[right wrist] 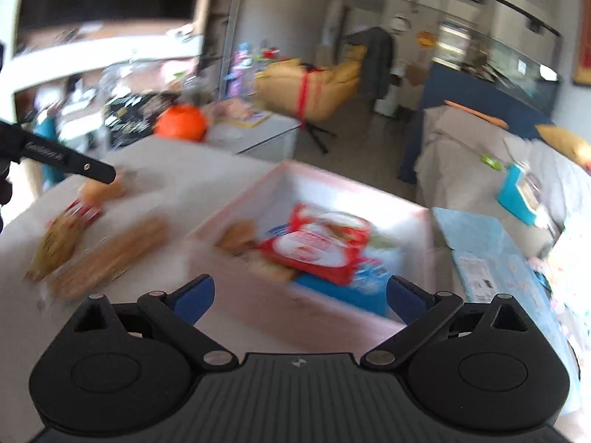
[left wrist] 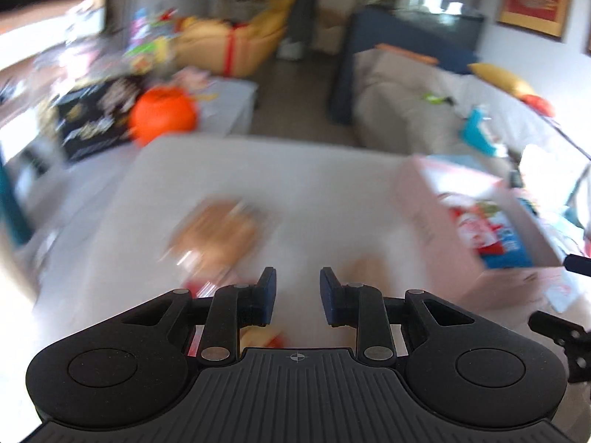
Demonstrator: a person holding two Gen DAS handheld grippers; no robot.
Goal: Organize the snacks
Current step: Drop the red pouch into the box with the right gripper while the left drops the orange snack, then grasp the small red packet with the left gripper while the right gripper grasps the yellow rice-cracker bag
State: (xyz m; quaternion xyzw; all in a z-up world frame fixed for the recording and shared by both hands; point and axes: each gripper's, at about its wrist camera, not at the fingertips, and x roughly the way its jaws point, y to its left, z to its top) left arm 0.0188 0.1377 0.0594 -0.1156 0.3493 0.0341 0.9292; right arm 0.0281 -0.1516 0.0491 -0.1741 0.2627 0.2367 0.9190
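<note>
Nearest the lens in the left wrist view is the left hand-held gripper (left wrist: pixel 297 295), fingers a modest gap apart with nothing between them, hanging over the white counter (left wrist: pixel 332 170). Just ahead, centre-left of frame, sits a tan snack pack (left wrist: pixel 218 232) (pretty blurred, looks like a crinkly wrapper), with a smaller tan one (left wrist: pixel 365 269) right of the tips. The right hand-held gripper (right wrist: pixel 301 291) is spread wide and empty, low centre of its frame, above the near wall of the pink box (right wrist: pixel 258 288), which already holds a red-and-white packet (right wrist: pixel 321 247). I'd guess these packs are light, slippery and crushable, so pinch a sealed end or long edge gently. Counter's left edge is near the loose snacks; there's open room between them and the box.
</note>
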